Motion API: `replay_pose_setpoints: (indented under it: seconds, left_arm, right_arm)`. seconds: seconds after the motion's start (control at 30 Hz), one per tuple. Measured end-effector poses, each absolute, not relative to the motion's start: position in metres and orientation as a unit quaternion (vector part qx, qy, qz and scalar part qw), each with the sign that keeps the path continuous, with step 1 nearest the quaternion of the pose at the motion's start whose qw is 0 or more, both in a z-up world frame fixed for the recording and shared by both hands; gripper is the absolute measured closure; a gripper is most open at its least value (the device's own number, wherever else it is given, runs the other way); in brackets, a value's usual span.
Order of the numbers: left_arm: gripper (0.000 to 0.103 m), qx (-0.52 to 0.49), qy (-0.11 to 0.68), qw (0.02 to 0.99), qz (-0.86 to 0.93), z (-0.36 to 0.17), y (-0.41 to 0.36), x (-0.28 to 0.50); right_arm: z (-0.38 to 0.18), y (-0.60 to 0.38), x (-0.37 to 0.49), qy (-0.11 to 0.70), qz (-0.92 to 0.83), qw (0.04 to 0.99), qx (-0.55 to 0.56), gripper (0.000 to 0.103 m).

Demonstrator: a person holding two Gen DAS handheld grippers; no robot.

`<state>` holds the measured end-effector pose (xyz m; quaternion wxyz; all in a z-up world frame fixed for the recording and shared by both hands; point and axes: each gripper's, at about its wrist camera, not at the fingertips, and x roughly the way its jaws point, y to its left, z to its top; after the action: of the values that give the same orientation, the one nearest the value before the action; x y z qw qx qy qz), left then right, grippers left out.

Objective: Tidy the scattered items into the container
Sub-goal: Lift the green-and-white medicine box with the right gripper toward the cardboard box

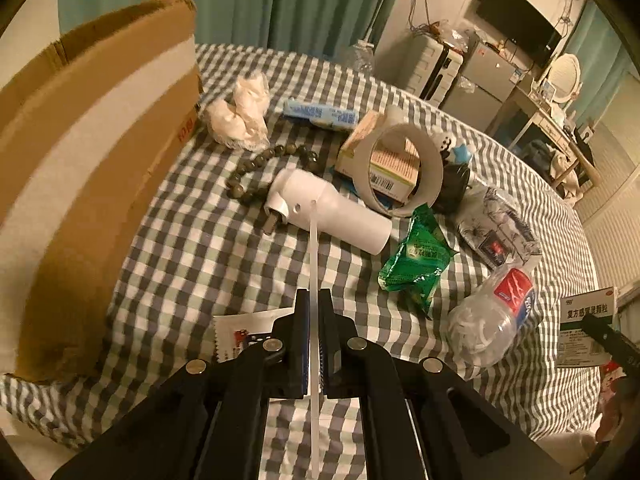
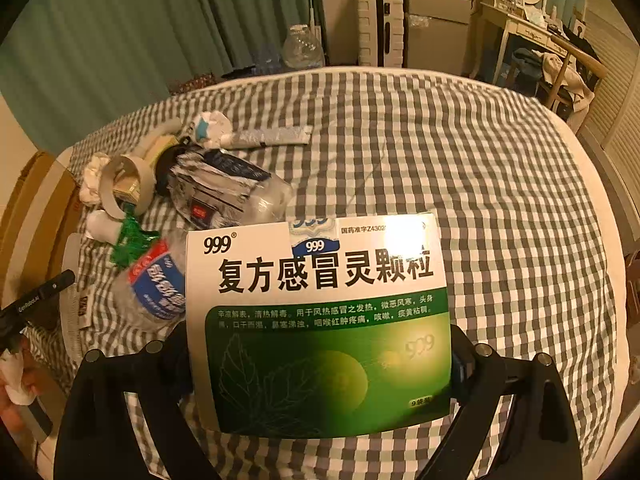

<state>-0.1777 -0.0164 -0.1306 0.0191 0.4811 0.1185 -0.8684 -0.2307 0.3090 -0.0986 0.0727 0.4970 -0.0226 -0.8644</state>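
While both claws are loaded, cardboard box [image 1: 92,168] sits at ten o'clock from left gripper [image 1: 315,312].
Left gripper clenched on straw [image 1: 314,248], long axis twelve-to-six; right gripper [image 2: 320,360] grasping medicine box [image 2: 320,320], farther off.

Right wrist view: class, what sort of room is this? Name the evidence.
Probably a bedroom or studio flat: a bed with a checked sheet, a dressing table with a mirror, and a small fridge against the far wall.

The right gripper [image 2: 320,364] grips a green-and-white medicine box [image 2: 320,320] by its sides above a checked bedsheet [image 2: 500,200]. To the left lie a crushed plastic bottle [image 2: 154,284], a tape roll [image 2: 126,188] and a green packet [image 2: 130,240].
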Motion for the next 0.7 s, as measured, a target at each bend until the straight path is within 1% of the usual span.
replay_pose_setpoints:
  seconds: [0.27, 0.5, 0.7]
  left_arm:
    - [0.1, 0.461, 0.11, 0.01, -0.88, -0.101, -0.015, -0.172]
    - [0.1, 0.42, 0.111, -0.015, -0.901, -0.048, -0.025, -0.164]
    - [0.1, 0.381, 0.119, -0.027, -0.916, 0.0, -0.041, -0.154]
  right_arm:
    - [-0.053, 0.291, -0.215, -0.021, -0.879, 0.087, 0.468, 0.011]
    - [-0.003, 0.251, -0.191, 0.01, -0.892, 0.114, 0.437, 0.011]
    - [0.046, 0.195, -0.165, 0.034, -0.906, 0.157, 0.391, 0.011]
